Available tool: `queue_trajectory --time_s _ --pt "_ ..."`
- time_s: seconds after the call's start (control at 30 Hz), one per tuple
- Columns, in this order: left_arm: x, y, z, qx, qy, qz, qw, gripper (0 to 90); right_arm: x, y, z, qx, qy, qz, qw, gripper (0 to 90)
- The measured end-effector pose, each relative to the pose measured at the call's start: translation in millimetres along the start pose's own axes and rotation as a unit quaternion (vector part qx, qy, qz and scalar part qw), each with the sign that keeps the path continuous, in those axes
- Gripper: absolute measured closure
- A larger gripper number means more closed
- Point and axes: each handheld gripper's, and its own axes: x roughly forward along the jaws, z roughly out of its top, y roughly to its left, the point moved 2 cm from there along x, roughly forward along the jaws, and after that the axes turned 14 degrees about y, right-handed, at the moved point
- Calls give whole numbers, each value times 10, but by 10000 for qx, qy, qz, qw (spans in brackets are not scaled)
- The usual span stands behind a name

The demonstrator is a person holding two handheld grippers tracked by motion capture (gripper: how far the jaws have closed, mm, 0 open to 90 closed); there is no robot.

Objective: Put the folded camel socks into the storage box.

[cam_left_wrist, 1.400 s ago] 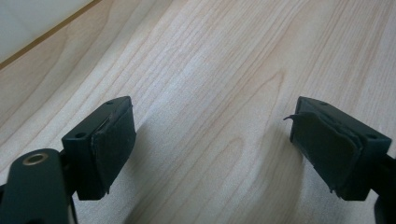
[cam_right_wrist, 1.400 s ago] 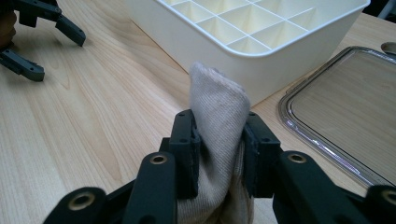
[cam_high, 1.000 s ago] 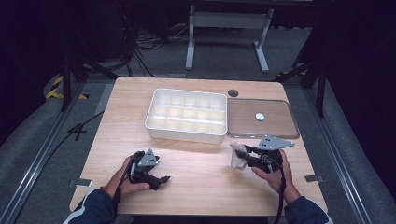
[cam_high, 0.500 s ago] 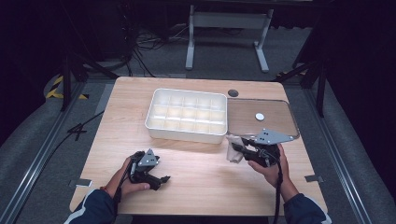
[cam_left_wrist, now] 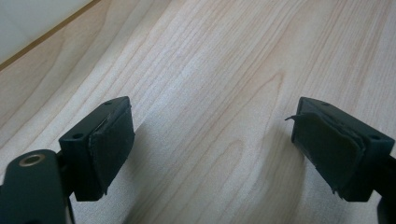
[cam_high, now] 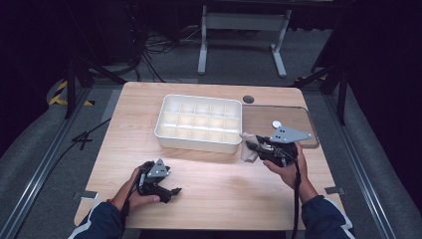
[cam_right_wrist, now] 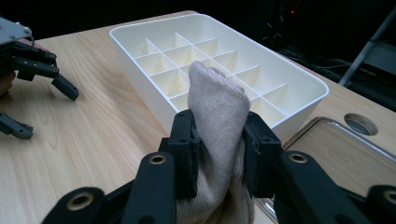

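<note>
A beige rolled sock [cam_right_wrist: 217, 112] is pinched between the two black jaws of my right gripper [cam_right_wrist: 218, 133], which is shut on it. In the high view the right gripper [cam_high: 251, 147] holds the sock [cam_high: 247, 153] just off the table, by the front right corner of the white divided tray [cam_high: 199, 142]. The tray [cam_right_wrist: 280, 88] has several empty compartments. My left gripper [cam_high: 174, 191] rests near the table's front left, open, with bare wood between its pads [cam_left_wrist: 112, 144]. The left gripper [cam_right_wrist: 44, 93] also appears at the far left of the right gripper view.
A clear lid [cam_high: 303, 117] with a small white knob lies flat to the right of the tray. A round cable hole [cam_high: 248, 99] sits in the tabletop behind it. Dark floor, rails and a metal stand surround the table.
My right gripper has lifted the sock and carried it up and toward the tray's front right corner. The left gripper has stayed put.
</note>
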Motion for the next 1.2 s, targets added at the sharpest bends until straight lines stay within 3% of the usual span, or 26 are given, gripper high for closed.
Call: queue_trajectory --time_s 0.43,0.8,1.2 --pt "0 0 0 -1 -1 0 10000 132 35 -108 95 37 -75 -76 9999 685" --pt "0 -1 0 -7 -1 -1 10000 133 -19 -129 207 7 -237 -61 9997 684" --pt "0 -1 0 -6 -2 -1 10000 133 45 -179 368 -9 -304 -94 9995 682"
